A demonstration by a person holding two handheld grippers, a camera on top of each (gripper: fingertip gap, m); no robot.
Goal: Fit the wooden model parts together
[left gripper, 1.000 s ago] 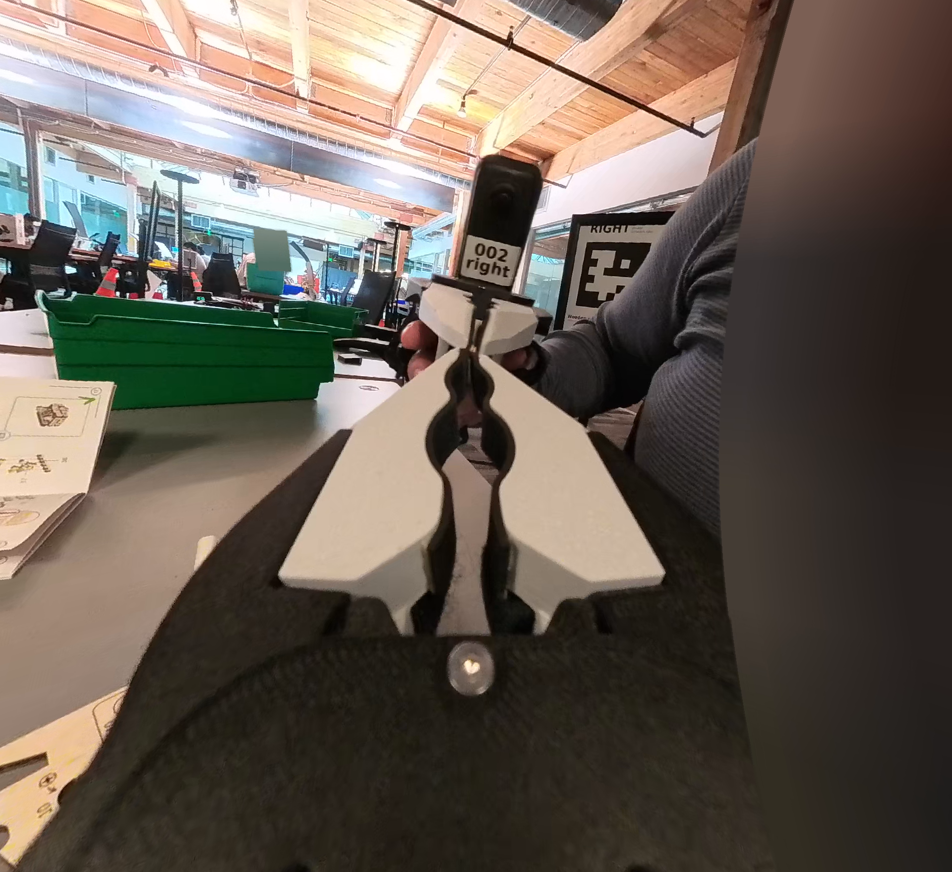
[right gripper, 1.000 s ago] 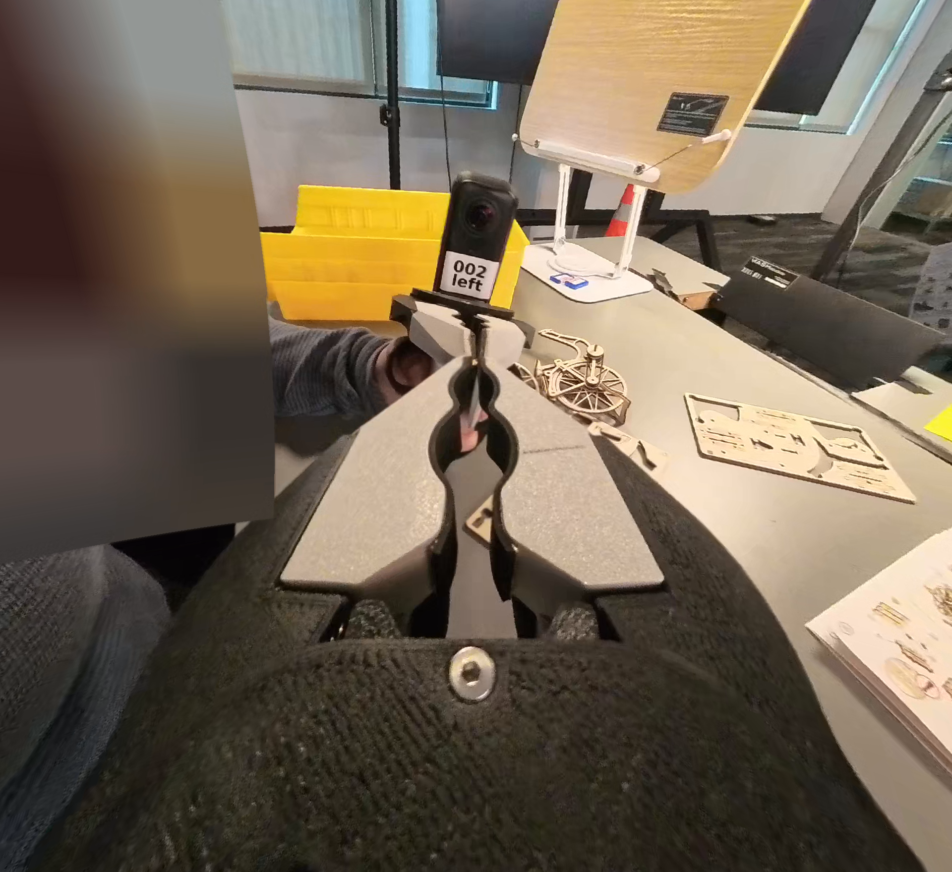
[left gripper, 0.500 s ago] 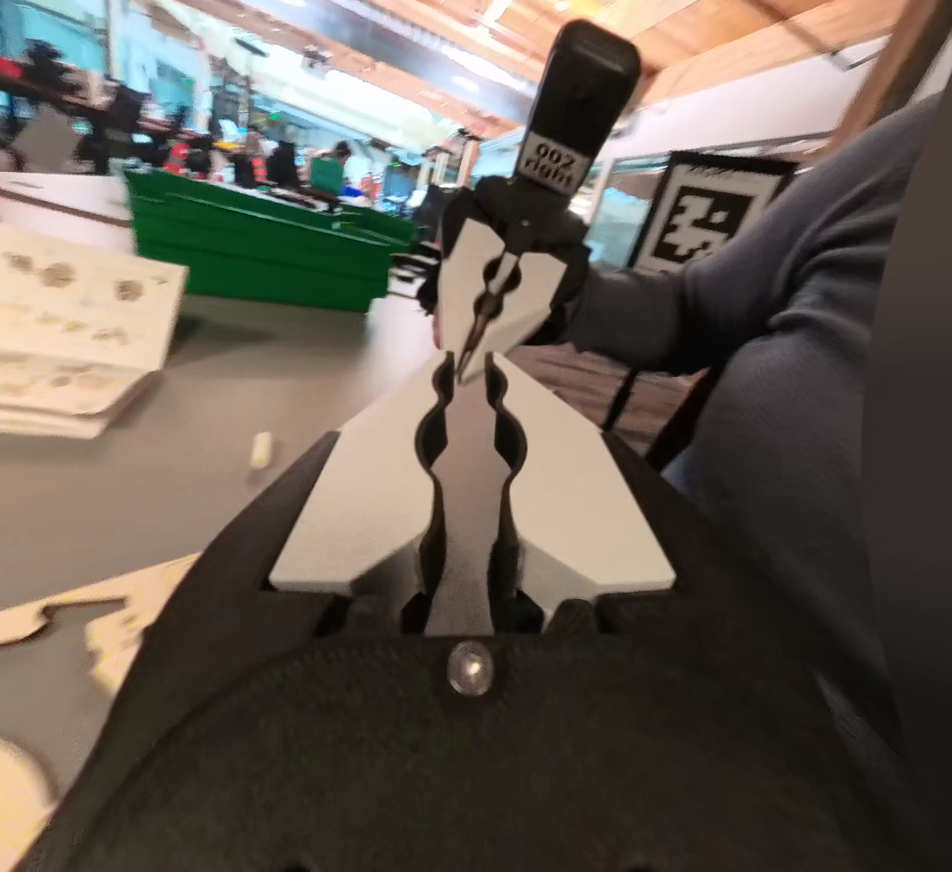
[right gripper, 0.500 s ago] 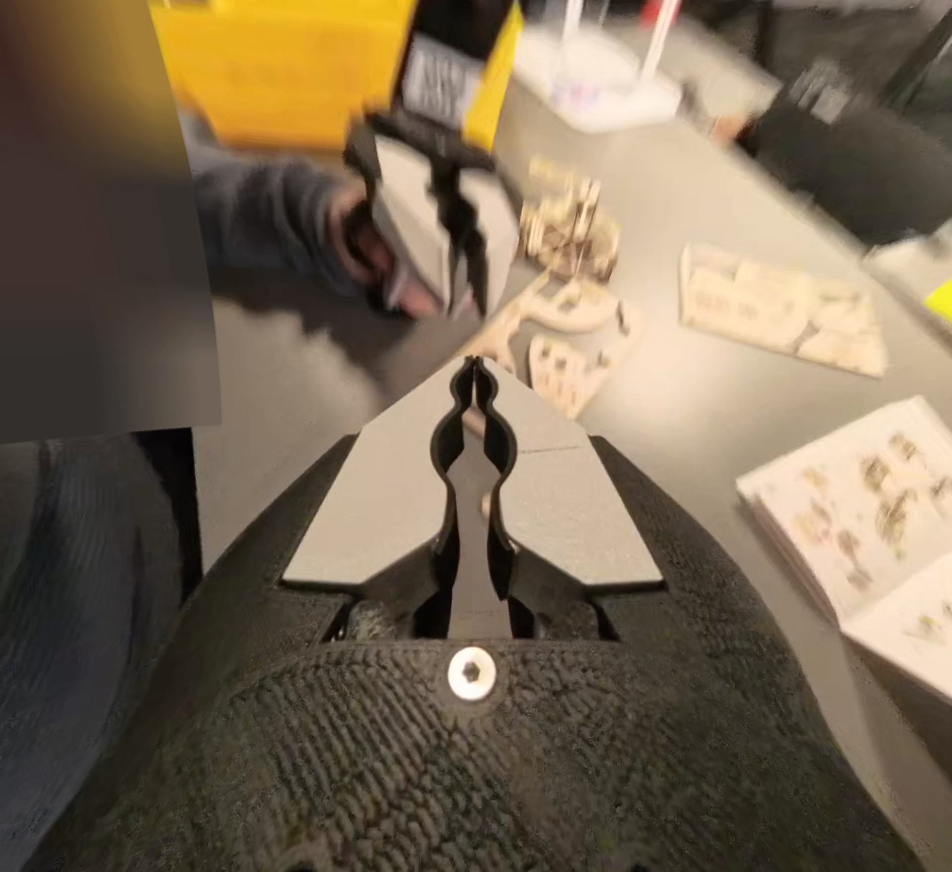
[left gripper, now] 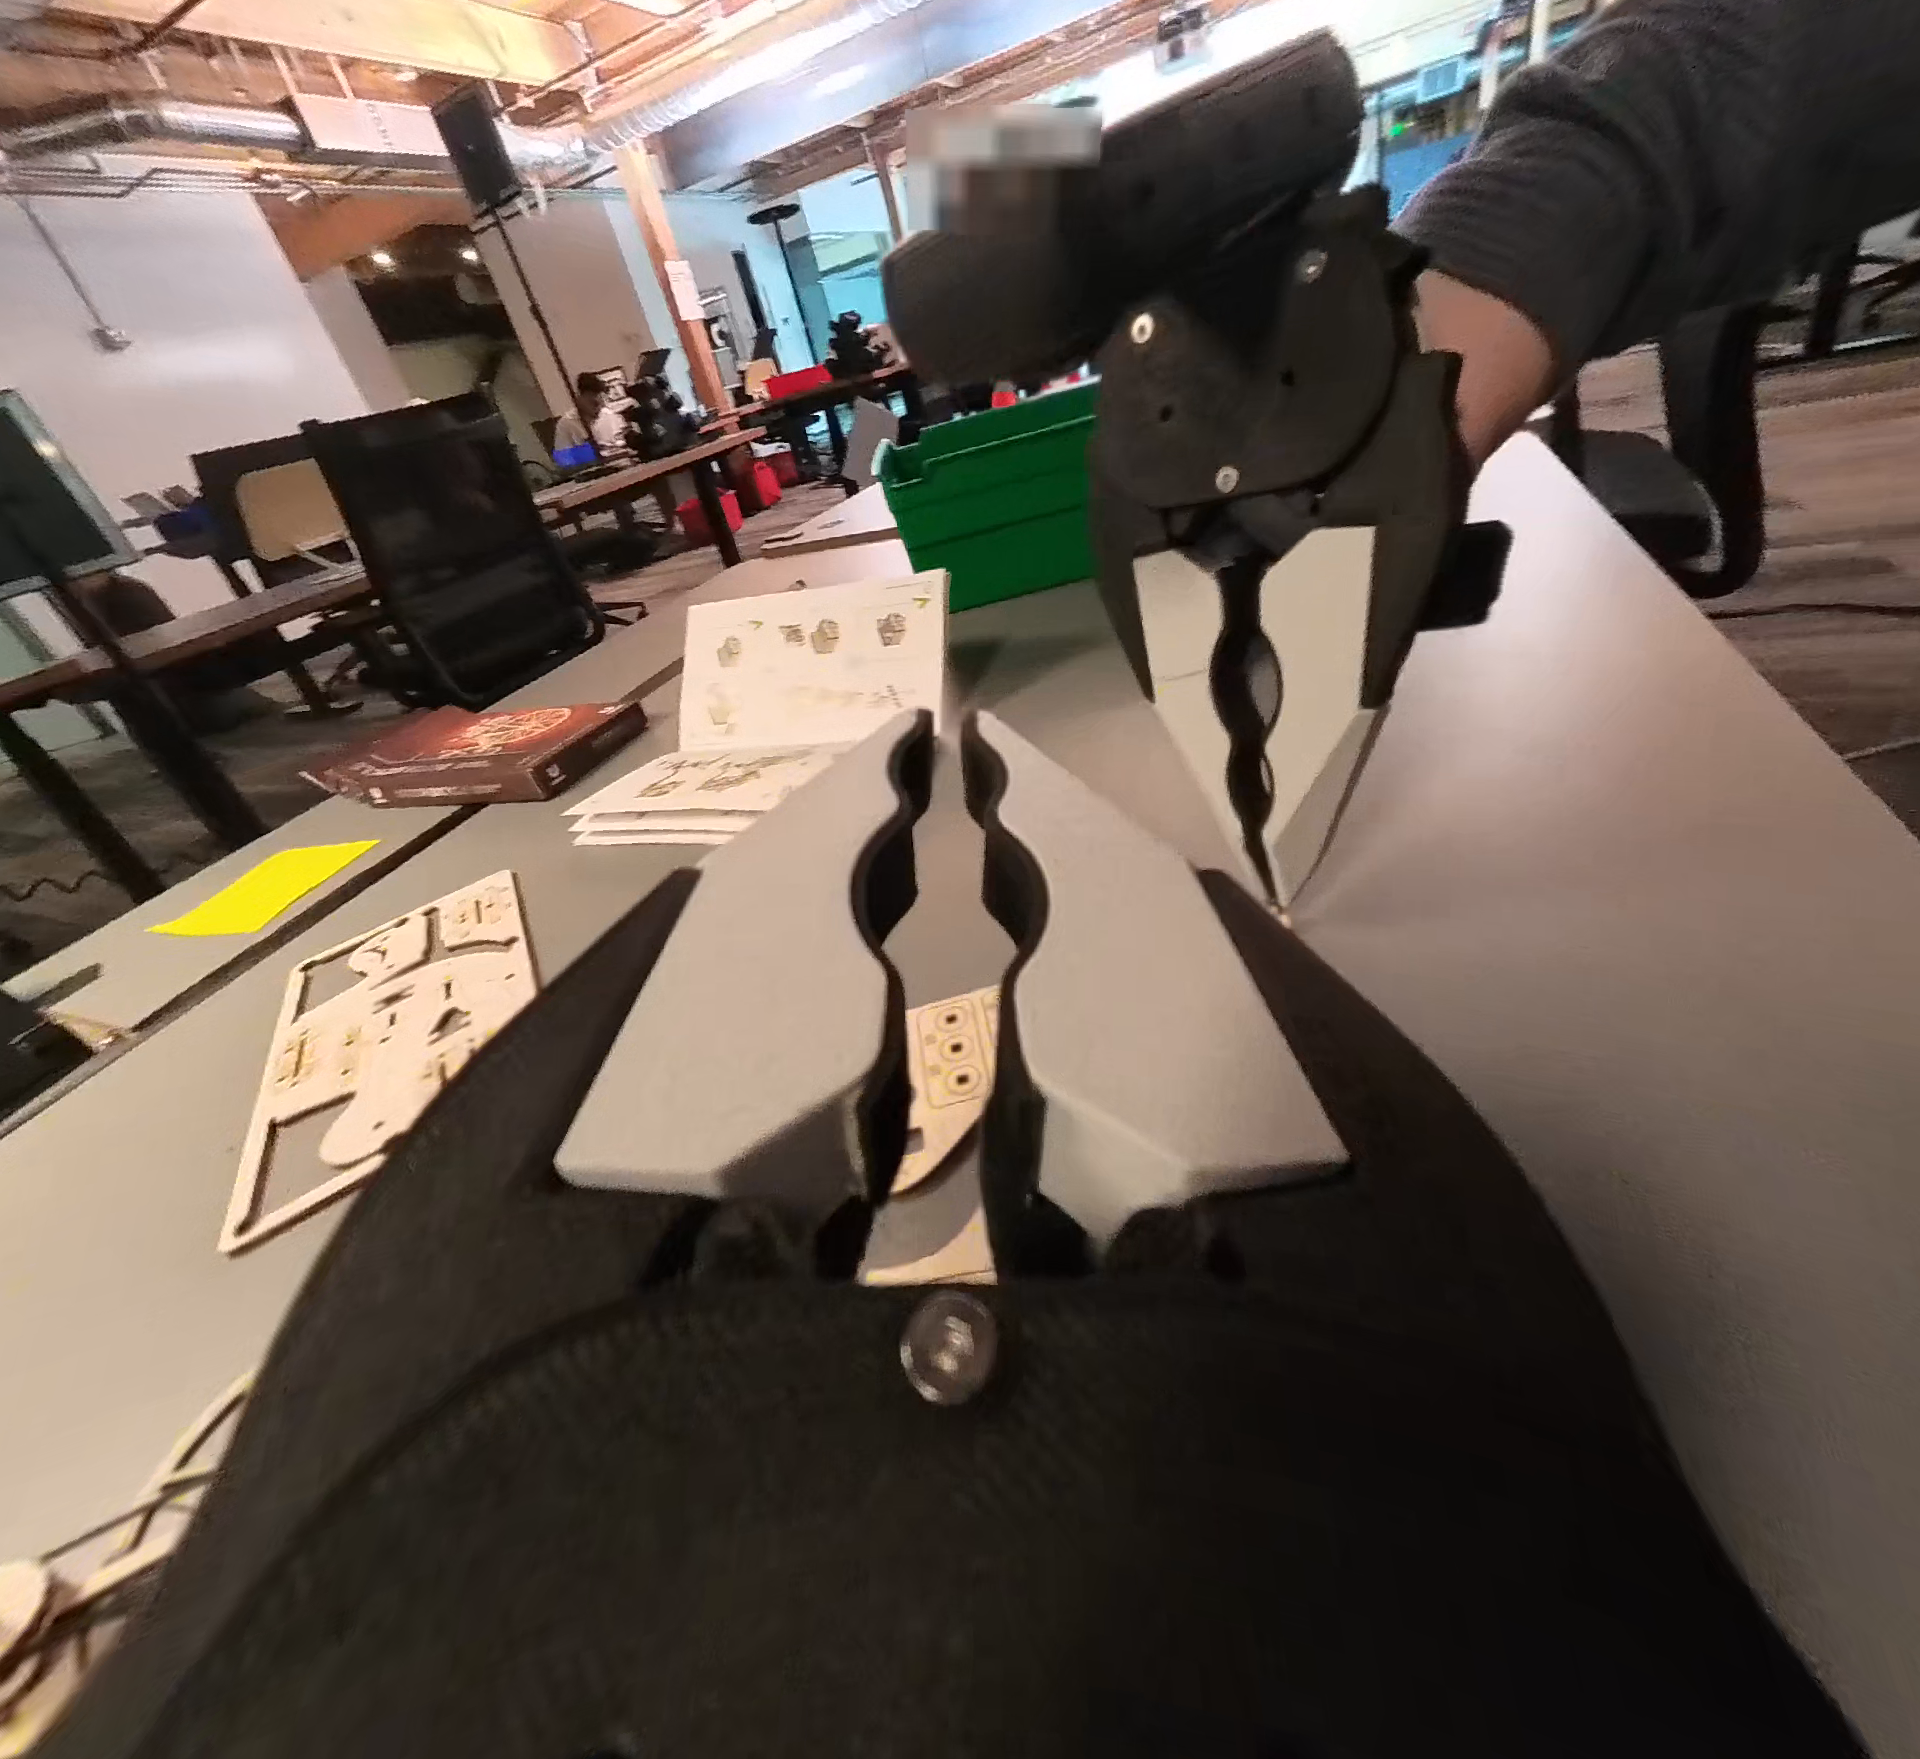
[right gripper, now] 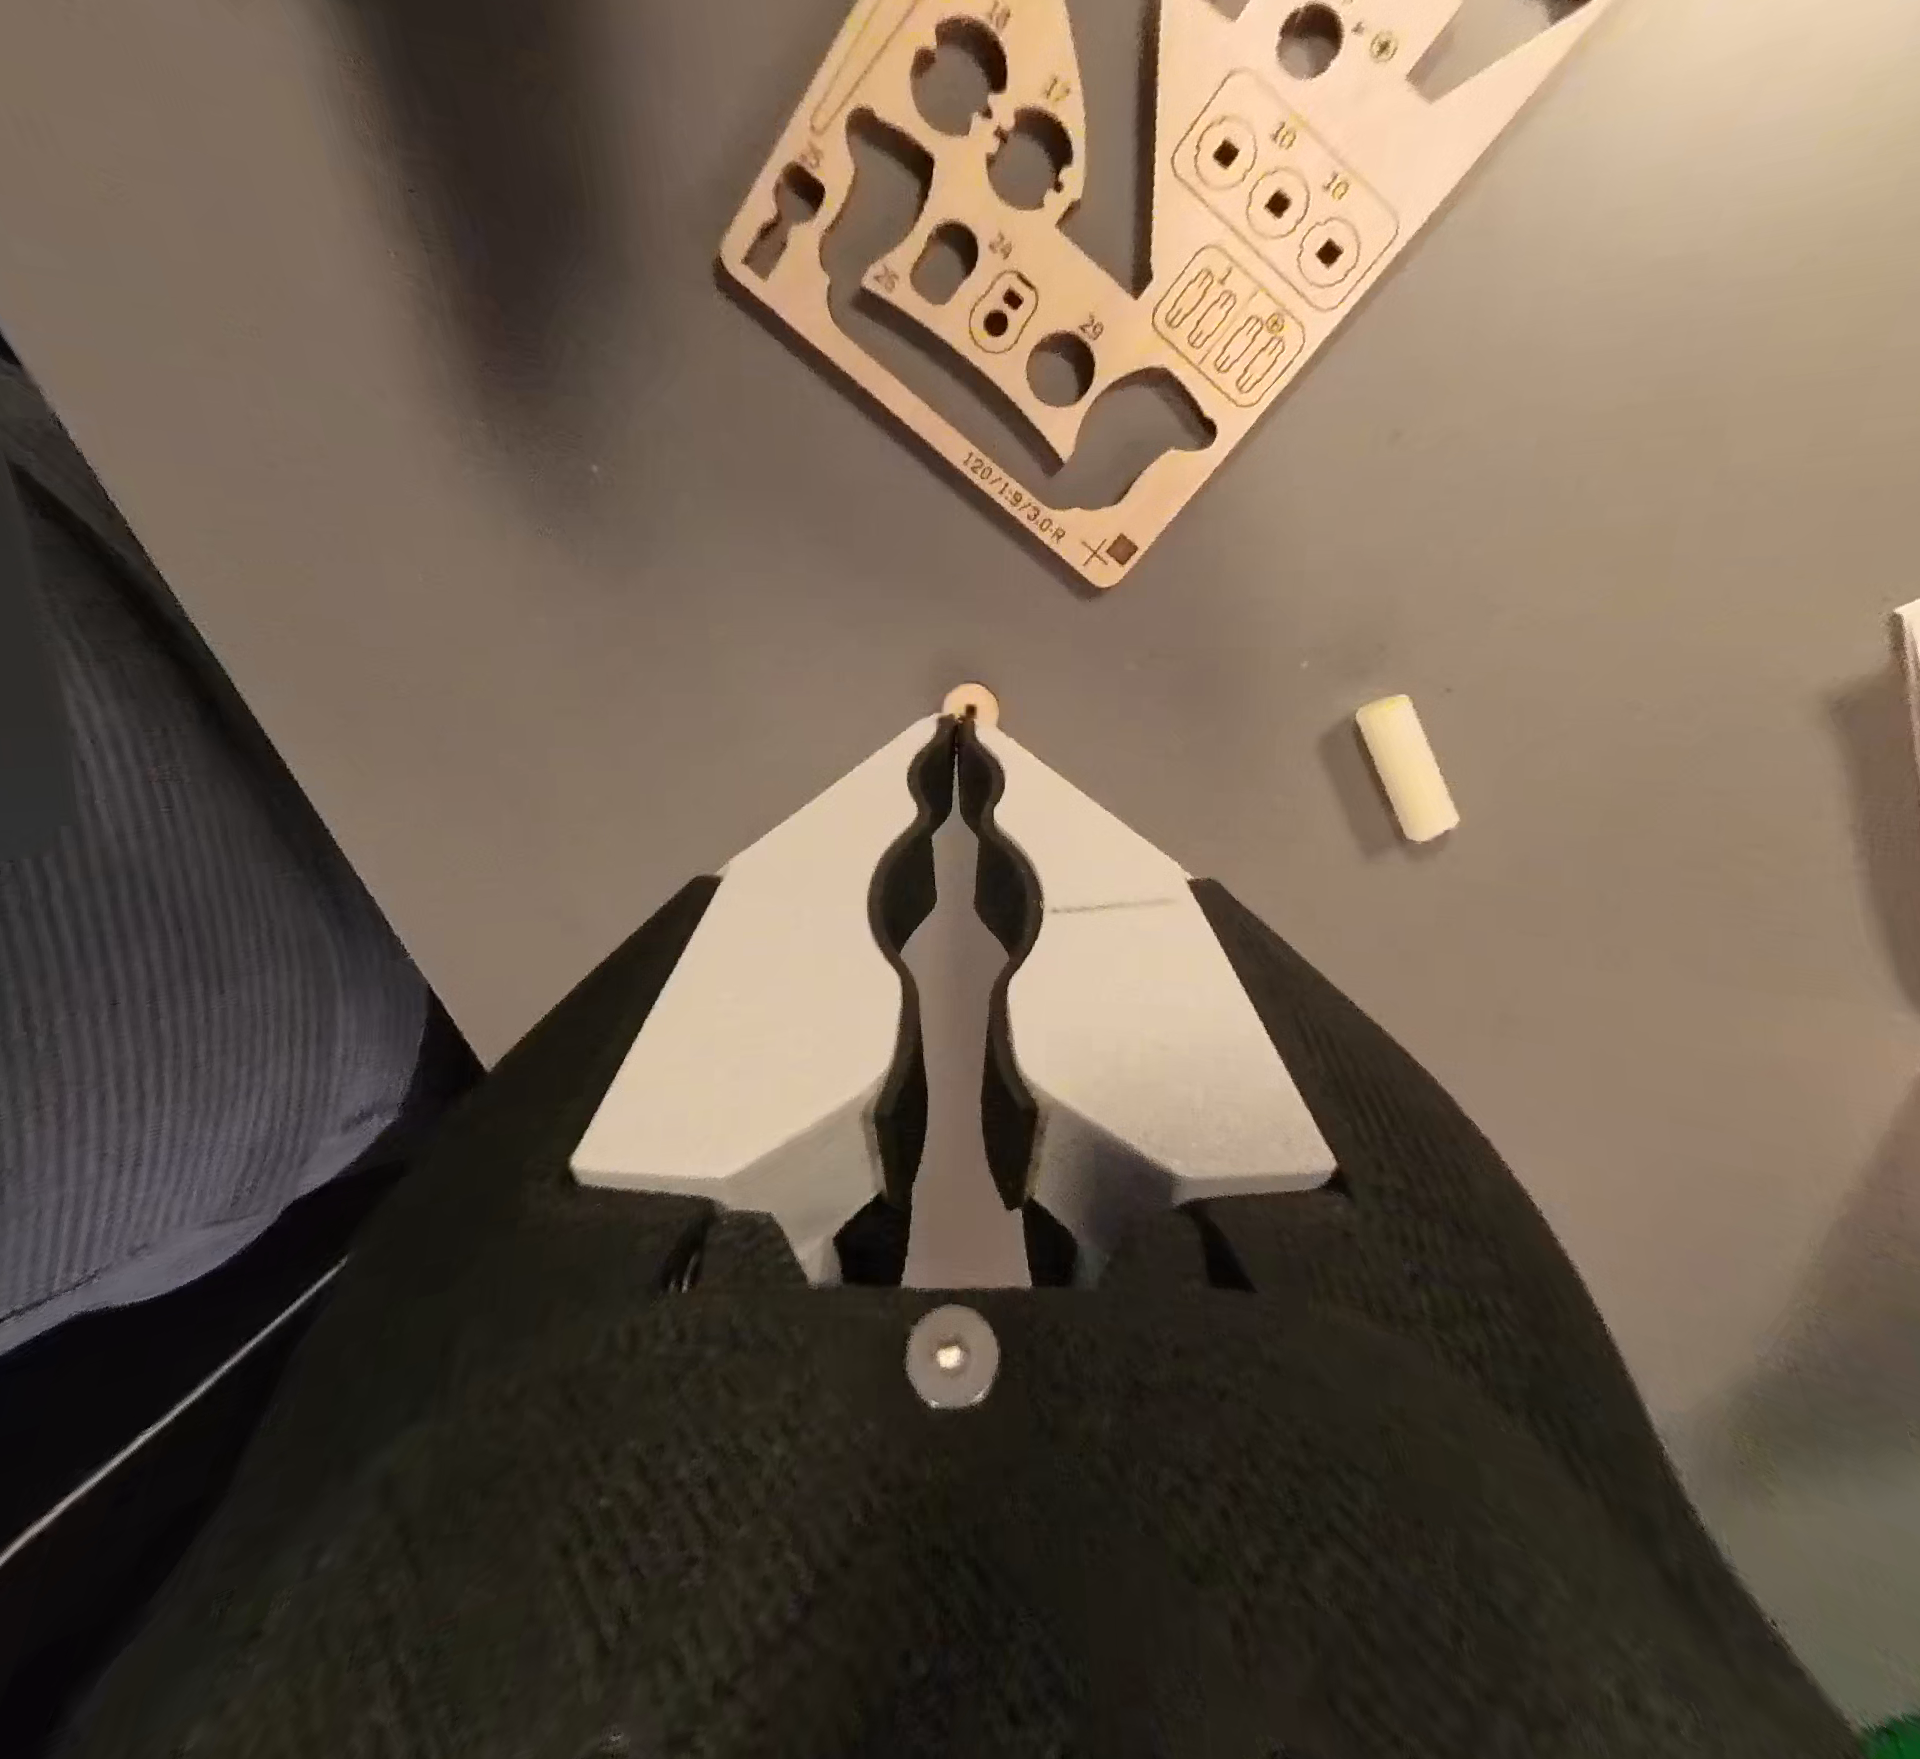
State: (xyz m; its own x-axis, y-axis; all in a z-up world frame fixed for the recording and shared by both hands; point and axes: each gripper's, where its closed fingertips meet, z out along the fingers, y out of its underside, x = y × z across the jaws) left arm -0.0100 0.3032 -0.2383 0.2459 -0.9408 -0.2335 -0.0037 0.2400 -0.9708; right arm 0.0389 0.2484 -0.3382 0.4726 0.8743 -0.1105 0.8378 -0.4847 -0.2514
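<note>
In the right wrist view my right gripper [right gripper: 961, 735] points straight down at the grey table, jaws shut. Its tips rest at the near edge of a small round wooden disc [right gripper: 968, 699]; I cannot tell whether they pinch it. A laser-cut wooden parts sheet [right gripper: 1143, 203] lies just beyond. In the left wrist view my left gripper [left gripper: 943, 733] hovers low over the table, a narrow gap between its tips, empty. The right gripper [left gripper: 1262, 878] shows there too, tips down on the table. Part of a wooden sheet [left gripper: 951, 1055] shows under my left fingers; another sheet [left gripper: 395, 1013] lies to the left.
A short white cylinder [right gripper: 1403, 779] lies right of the disc. An open instruction booklet [left gripper: 821, 670], a brown box [left gripper: 478, 753], a yellow paper [left gripper: 265, 883] and a green bin [left gripper: 987, 504] sit farther back. A person's sleeve [left gripper: 1662, 151] holds the right gripper. The left gripper's tips are roughly 12 cm from the right gripper's. The short white cylinder [right gripper: 1403, 779] lies around 8 cm away from my right fingertips.
Both grippers had faced each other, raised. The right one has tipped down, its tips at the disc. The left one has swung round over the table and parted slightly.
</note>
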